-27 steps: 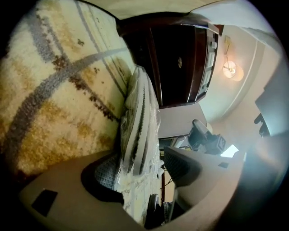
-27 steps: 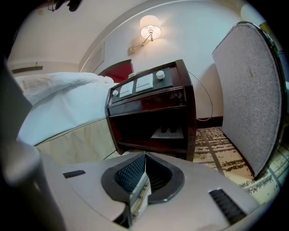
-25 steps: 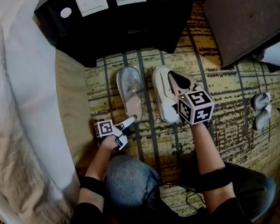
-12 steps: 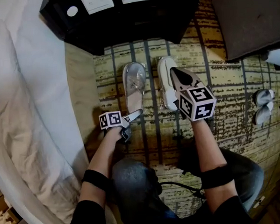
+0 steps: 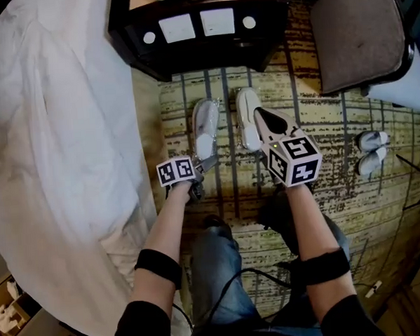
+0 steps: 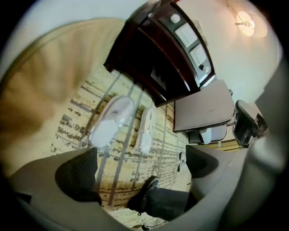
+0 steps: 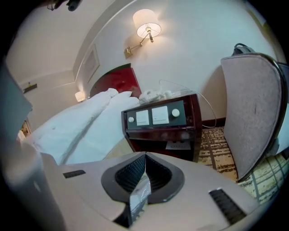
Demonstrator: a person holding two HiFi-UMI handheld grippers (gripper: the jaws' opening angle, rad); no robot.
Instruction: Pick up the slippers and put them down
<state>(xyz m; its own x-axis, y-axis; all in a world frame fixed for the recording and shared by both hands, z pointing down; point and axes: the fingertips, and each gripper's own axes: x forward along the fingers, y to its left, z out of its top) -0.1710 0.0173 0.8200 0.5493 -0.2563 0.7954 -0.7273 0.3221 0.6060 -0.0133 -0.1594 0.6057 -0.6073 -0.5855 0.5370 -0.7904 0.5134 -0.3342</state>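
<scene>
**Pair of wrapped slippers, bedside carpet: one let go, one pinched**

Left gripper [image 6: 141,169]: jaws have just been opening and now stand wide, nothing between them. Right gripper [image 7: 143,176]: closed, with a strip of clear wrapper [image 7: 137,196] nipped between the pads. Left slipper [image 5: 206,129]: flat on the carpet [image 5: 321,137], free of the jaws, judged set down. Right slipper [image 5: 246,120]: just beside it at the right gripper's tip, seemingly held by that wrapper; whether it clears the carpet cannot be told. Nightstand [image 5: 196,45]: beyond both toes.

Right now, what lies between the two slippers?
Only bare patterned carpet separates the left slipper from the right slipper; the head view shows this.
</scene>
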